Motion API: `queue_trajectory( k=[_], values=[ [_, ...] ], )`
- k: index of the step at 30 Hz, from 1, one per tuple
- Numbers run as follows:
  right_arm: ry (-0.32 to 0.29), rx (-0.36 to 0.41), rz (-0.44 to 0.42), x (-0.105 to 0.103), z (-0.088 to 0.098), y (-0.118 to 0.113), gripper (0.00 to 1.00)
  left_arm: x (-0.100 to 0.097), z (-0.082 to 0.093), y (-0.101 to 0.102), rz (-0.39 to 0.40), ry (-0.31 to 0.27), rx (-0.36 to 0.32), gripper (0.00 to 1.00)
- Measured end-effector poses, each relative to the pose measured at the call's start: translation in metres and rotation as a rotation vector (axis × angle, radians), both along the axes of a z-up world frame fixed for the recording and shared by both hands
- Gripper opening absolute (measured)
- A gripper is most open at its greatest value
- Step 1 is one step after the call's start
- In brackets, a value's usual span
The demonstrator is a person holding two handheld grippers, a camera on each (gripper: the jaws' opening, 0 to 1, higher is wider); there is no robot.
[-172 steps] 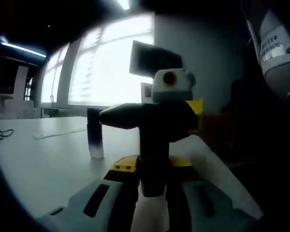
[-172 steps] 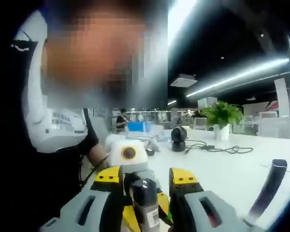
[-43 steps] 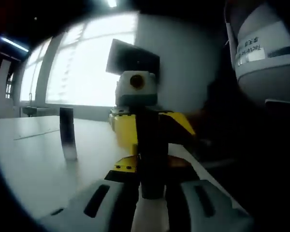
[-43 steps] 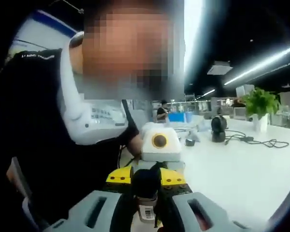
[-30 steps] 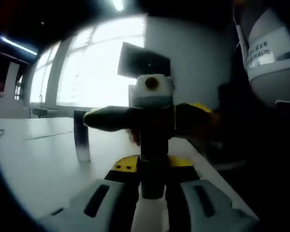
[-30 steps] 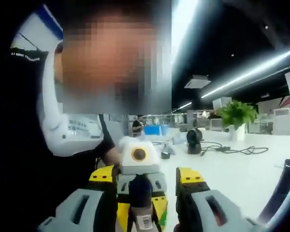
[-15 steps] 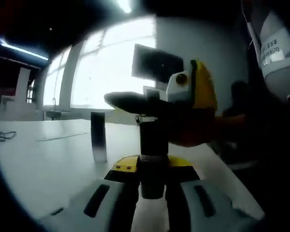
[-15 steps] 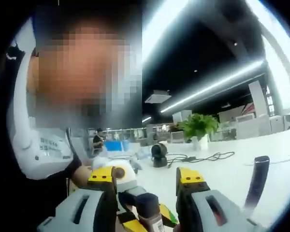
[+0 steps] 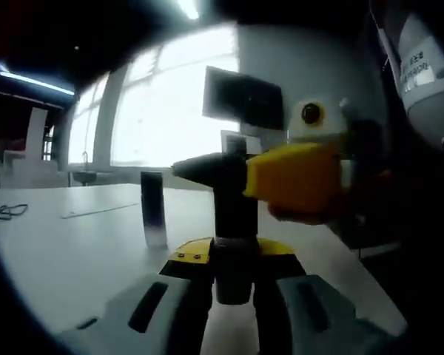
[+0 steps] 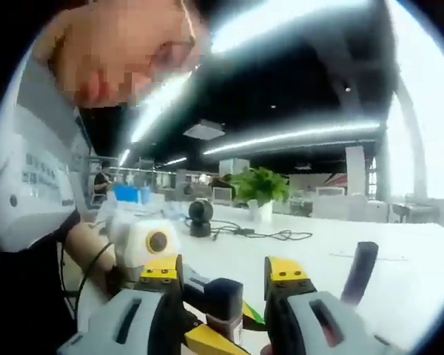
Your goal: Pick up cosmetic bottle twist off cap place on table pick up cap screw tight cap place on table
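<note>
Rotated since half a second ago: right gripper point(image 9: 207, 171), jaws spread wide around dark cosmetic bottle point(image 9: 234, 222). Left gripper point(image 9: 233, 296): jaws clamped on bottle base. Cap point(image 9: 154, 209): upright on white tabletop point(image 9: 66, 251), apart from bottle.

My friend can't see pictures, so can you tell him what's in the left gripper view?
The left gripper holds a dark bottle upright between its jaws, and the other gripper, yellow and black, reaches across the bottle's top from the right. Behind, a tall dark cap stands alone on a white table before bright windows.
</note>
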State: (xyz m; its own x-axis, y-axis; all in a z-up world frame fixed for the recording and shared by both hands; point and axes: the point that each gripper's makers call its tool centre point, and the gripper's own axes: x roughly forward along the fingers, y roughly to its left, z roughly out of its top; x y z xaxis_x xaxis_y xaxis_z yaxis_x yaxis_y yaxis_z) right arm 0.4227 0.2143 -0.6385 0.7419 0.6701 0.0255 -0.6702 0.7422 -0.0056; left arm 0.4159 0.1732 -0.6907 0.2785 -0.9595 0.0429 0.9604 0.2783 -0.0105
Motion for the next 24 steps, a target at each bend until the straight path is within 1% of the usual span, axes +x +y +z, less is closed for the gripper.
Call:
queue_trajectory(
  k=[2, 3, 4, 5, 6, 7, 8, 9, 10, 11, 12, 13, 14, 15, 16, 18, 22, 24],
  values=[
    [0.010, 0.008, -0.023, 0.001, -0.001, -0.002, 0.35, 0.000, 0.000, 0.000, 0.003, -0.001, 0.000, 0.10],
    [0.012, -0.003, -0.062, 0.004, -0.003, -0.007, 0.34, 0.001, 0.000, 0.000, 0.006, -0.002, 0.002, 0.10],
    [-0.012, -0.027, -0.091, 0.005, -0.002, -0.010, 0.33, 0.001, 0.000, 0.000, 0.007, -0.002, 0.002, 0.10],
    [-0.013, -0.022, -0.134, 0.005, -0.001, -0.012, 0.33, 0.002, 0.000, 0.001, 0.010, -0.002, 0.003, 0.10],
    [-0.019, -0.043, -0.166, 0.005, -0.002, -0.014, 0.32, 0.002, -0.001, 0.001, 0.014, -0.003, 0.004, 0.10],
    [-0.004, -0.070, -0.204, 0.003, -0.007, -0.015, 0.31, 0.002, -0.001, 0.001, 0.015, -0.001, 0.004, 0.10],
    [-0.002, -0.059, -0.209, 0.001, -0.006, -0.010, 0.30, 0.003, -0.001, 0.001, 0.018, -0.001, 0.006, 0.10],
    [0.004, -0.058, -0.237, 0.001, -0.007, -0.011, 0.29, 0.004, -0.002, 0.001, 0.024, 0.000, 0.009, 0.10],
    [0.021, -0.071, -0.253, 0.000, -0.011, -0.012, 0.28, 0.005, -0.003, 0.001, 0.034, -0.005, 0.018, 0.10],
    [0.019, -0.074, -0.250, 0.000, -0.011, -0.008, 0.28, 0.006, -0.004, 0.001, 0.042, -0.008, 0.025, 0.10],
    [0.018, -0.103, -0.285, 0.001, -0.014, -0.014, 0.27, 0.006, -0.005, 0.001, 0.042, -0.008, 0.028, 0.10],
    [0.027, -0.099, -0.277, 0.001, -0.016, -0.010, 0.25, 0.006, -0.004, 0.001, 0.040, -0.011, 0.028, 0.10],
    [0.042, -0.081, -0.291, 0.001, -0.017, -0.012, 0.25, 0.005, -0.004, 0.001, 0.041, -0.014, 0.028, 0.10],
    [0.069, -0.039, -0.305, 0.002, -0.018, -0.013, 0.25, 0.006, -0.004, 0.001, 0.044, -0.019, 0.030, 0.10],
    [0.073, -0.036, -0.305, 0.003, -0.018, -0.014, 0.24, 0.005, -0.004, 0.001, 0.044, -0.020, 0.031, 0.10],
    [0.075, -0.050, -0.313, 0.004, -0.019, -0.016, 0.20, 0.006, -0.004, 0.002, 0.048, -0.025, 0.035, 0.10],
    [0.086, -0.054, -0.313, 0.004, -0.020, -0.013, 0.18, 0.007, -0.007, 0.002, 0.064, -0.036, 0.053, 0.10],
    [0.082, -0.077, -0.321, 0.004, -0.022, -0.010, 0.17, 0.007, -0.008, 0.001, 0.069, -0.049, 0.064, 0.10]
  ],
)
